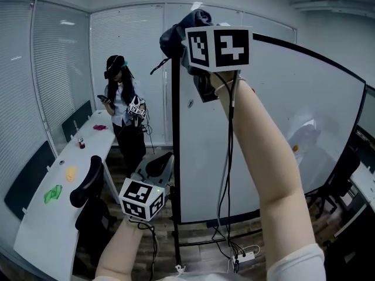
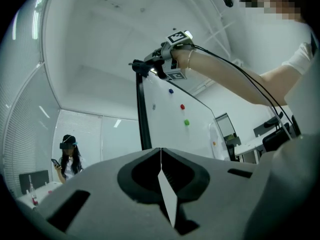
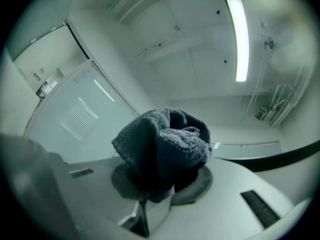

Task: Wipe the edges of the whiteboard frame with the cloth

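A tall whiteboard (image 1: 275, 133) on a stand has a black frame (image 1: 175, 127). My right gripper (image 1: 187, 31) is raised to the frame's top left corner, shut on a dark grey knitted cloth (image 1: 176, 34). In the right gripper view the cloth (image 3: 165, 146) bulges out of the jaws, with the black frame edge (image 3: 280, 156) at lower right. My left gripper (image 1: 153, 171) hangs low beside the frame's left post, shut with nothing in it. The left gripper view looks up at the frame post (image 2: 143, 114) and the right gripper (image 2: 150, 64) at the corner.
A person (image 1: 124, 113) stands at the back left holding a phone and a gripper. A long white desk (image 1: 64, 204) with small items runs along the left wall, with black chairs (image 1: 88, 186) beside it. A power strip (image 1: 246, 256) and cables lie on the floor under the board.
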`<state>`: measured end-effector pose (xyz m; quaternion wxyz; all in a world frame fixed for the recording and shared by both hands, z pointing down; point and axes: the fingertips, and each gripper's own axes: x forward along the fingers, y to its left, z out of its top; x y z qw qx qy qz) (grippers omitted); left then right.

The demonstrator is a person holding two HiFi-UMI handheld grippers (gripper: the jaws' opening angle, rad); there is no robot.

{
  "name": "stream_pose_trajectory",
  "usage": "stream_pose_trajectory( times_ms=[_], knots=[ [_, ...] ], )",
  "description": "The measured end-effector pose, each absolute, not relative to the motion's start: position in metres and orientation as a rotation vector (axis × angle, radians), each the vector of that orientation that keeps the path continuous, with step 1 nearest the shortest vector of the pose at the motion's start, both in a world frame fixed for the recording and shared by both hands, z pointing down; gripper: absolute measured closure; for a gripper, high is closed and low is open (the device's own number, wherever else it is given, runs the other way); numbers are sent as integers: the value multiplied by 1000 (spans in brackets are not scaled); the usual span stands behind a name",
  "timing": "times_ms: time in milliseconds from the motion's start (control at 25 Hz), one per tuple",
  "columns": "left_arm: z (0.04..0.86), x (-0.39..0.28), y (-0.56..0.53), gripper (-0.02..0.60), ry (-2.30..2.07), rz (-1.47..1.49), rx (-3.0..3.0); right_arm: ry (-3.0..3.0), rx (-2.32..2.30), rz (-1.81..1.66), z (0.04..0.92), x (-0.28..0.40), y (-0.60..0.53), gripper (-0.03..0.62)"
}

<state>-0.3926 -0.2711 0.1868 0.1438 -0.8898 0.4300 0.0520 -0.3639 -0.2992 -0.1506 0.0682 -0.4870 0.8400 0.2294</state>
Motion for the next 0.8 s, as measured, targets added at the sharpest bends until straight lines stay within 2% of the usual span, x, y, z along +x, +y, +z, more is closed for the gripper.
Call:
stream_pose_trajectory(
  times_ms=[800],
  knots=[
    [207,-214,-280,561,1416,137,-2483,2531,-1450,875,-168,-210,-310,525]
  ],
)
